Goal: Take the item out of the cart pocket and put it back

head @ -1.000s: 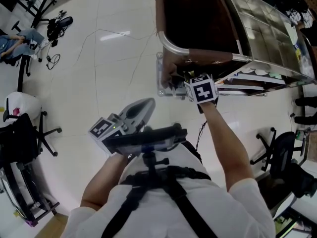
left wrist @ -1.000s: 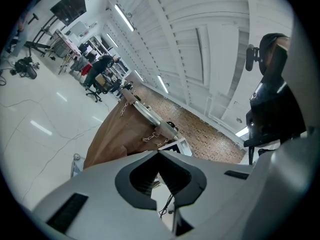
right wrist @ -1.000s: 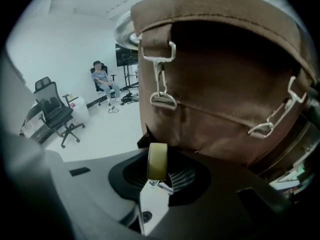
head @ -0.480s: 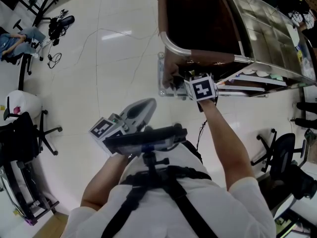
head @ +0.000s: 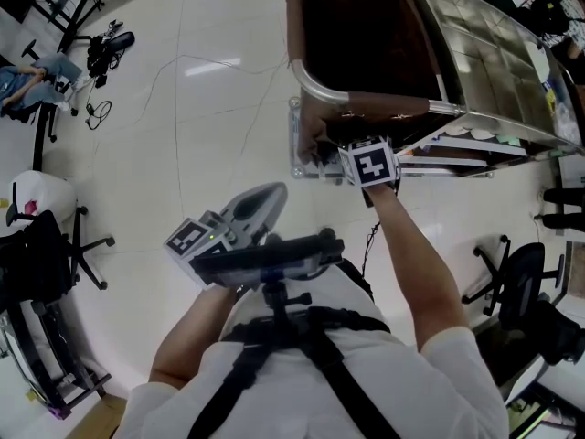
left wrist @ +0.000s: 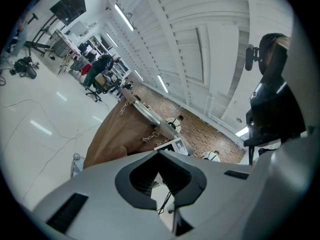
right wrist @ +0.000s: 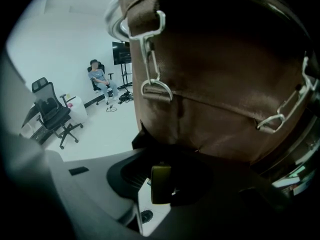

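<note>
Now right gripper (right wrist: 172,181) jaws just opening around olive item (right wrist: 160,185), left gripper (left wrist: 160,156) clenched.

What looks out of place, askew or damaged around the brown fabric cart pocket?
Nothing looks damaged. Only the small olive-yellow item is outside the brown fabric pocket, between the jaws of the right gripper, which have just been opening.

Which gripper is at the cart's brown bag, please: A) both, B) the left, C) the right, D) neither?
C: the right gripper is at the brown bag. Its jaws have just been opening, with a small yellowish item between them. The left gripper hangs back over the floor.
</note>
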`<action>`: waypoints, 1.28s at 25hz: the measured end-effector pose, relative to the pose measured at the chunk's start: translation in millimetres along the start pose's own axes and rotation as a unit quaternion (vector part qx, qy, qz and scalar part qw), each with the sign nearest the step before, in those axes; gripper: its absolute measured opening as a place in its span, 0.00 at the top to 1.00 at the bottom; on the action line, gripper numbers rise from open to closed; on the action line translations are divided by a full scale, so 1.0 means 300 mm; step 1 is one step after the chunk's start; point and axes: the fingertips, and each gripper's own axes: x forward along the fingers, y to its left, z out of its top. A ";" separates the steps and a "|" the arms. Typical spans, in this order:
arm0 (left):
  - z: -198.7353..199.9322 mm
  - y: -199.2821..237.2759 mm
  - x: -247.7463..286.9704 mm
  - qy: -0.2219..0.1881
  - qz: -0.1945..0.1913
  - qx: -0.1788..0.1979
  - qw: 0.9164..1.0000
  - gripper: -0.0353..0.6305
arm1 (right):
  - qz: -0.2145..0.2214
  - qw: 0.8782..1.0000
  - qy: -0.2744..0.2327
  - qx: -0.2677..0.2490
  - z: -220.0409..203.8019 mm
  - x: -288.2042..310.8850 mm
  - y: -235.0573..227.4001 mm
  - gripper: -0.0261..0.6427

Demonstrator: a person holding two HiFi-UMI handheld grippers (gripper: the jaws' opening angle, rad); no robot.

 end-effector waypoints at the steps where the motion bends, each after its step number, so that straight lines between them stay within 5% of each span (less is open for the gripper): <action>1: 0.000 -0.001 0.000 0.000 0.000 0.000 1.000 0.96 | -0.001 1.000 0.005 0.003 -0.015 0.006 -0.005 0.81; 15: -0.003 -0.002 -0.005 0.000 -0.002 -0.002 1.000 0.96 | -0.008 1.000 0.005 0.010 -0.025 -0.020 -0.008 0.81; 32: -0.014 -0.028 0.015 0.009 -0.019 -0.003 1.000 0.96 | -0.005 0.998 -0.062 0.017 0.058 -0.149 0.011 0.75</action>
